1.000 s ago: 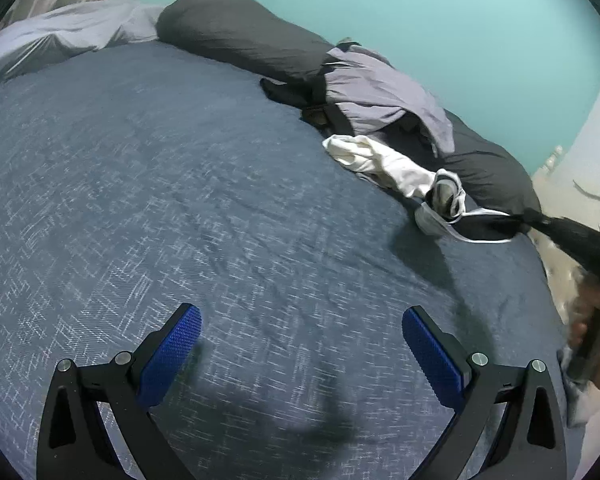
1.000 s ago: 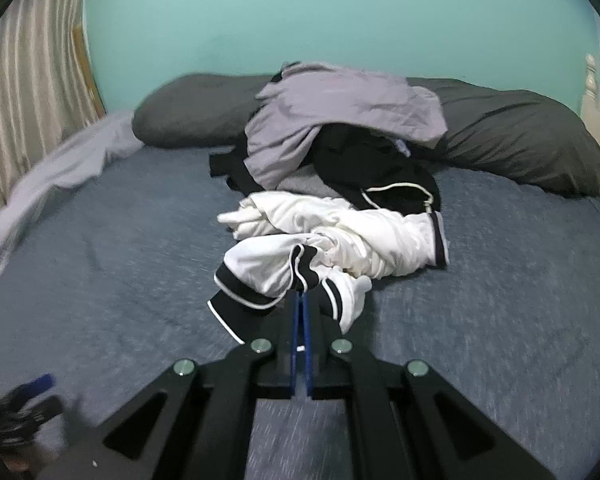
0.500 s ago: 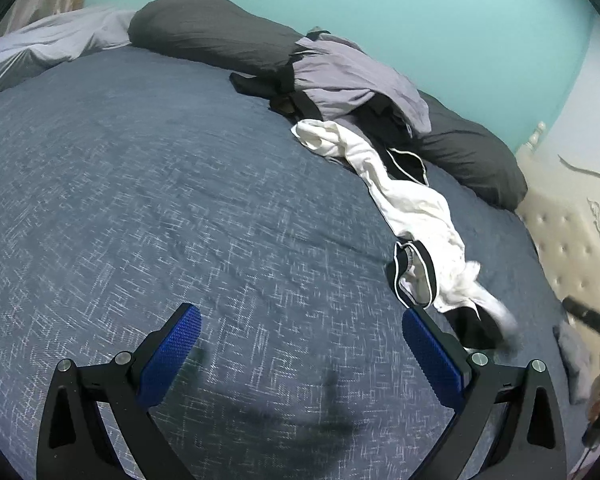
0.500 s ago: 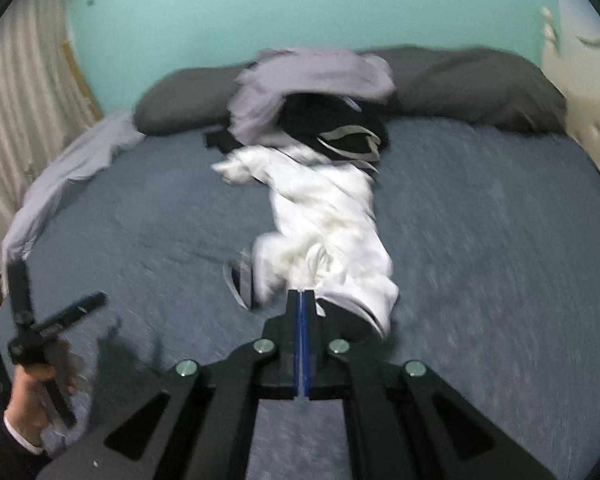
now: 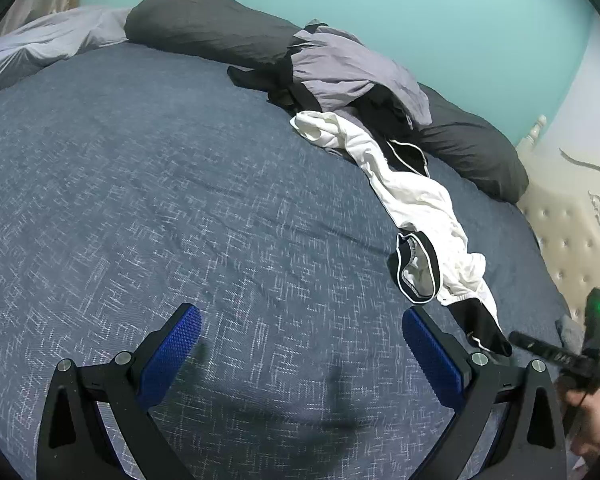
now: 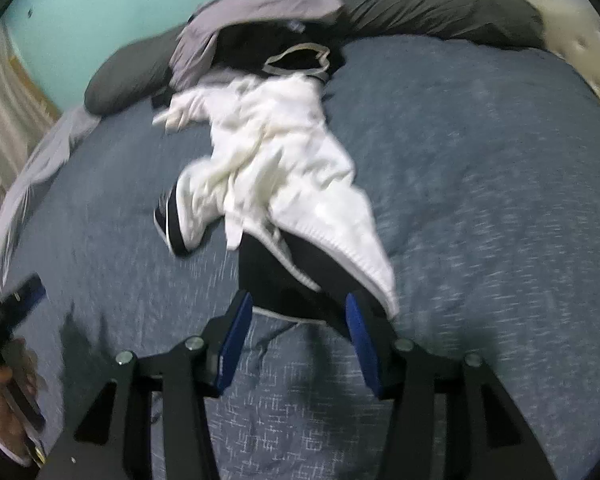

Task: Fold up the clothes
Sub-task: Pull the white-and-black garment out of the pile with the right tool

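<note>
Since it's a knit top, the white garment (image 6: 284, 168) is light and floppy with zero stiffness, so it'll sag wherever I'm not holding it. It's strung out down the blue bedspread (image 5: 140, 200) from the clothes pile (image 5: 352, 76) at the far pillows (image 5: 204, 24) toward the near right. Best grab points, I reckon, are the ribbed black hem (image 6: 292, 280) or the cuff (image 5: 418, 268), where the fabric's thicker and won't slip.

My right gripper (image 6: 298, 340) is opening, with the hem lying loose between the pads, nothing pinched. My left gripper (image 5: 300, 352) is wide open, empty, over bare bedspread on the near left.

Versus a second ago: the garment was balled up against the pile with the right jaws clamped on it; now it's dragged out long and let go. Left has barely budged.
</note>
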A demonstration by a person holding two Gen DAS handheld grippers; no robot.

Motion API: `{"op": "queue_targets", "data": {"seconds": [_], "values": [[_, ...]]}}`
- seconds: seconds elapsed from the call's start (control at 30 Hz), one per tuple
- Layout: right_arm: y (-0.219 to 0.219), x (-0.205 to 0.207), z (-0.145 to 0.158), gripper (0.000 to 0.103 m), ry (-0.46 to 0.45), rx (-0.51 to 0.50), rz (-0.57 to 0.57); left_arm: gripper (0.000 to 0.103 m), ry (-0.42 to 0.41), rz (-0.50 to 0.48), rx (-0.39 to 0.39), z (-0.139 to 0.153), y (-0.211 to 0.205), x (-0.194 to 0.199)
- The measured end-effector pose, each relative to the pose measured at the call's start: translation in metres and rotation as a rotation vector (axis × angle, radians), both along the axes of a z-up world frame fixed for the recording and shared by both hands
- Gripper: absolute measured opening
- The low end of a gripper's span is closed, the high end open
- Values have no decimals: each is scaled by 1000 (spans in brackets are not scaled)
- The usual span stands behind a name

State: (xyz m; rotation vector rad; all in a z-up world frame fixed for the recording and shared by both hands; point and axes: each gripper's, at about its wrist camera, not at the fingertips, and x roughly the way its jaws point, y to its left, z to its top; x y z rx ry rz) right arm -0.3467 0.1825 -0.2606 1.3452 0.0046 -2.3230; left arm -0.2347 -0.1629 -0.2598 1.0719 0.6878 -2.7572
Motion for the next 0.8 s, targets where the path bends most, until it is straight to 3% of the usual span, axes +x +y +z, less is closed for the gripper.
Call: {"op": "queue_targets", "data": {"seconds": [0.17, 0.43, 0.8], "values": [[-19, 13, -17, 50, 43, 82, 91, 103, -2, -10, -9, 0, 3, 0], [-34, 8, -28, 50, 75, 163, 146, 103, -8, -3, -7, -2, 1, -1], [-25, -22, -21, 48, 160, 191, 16, 103, -12, 3, 0, -4, -3, -1]]}}
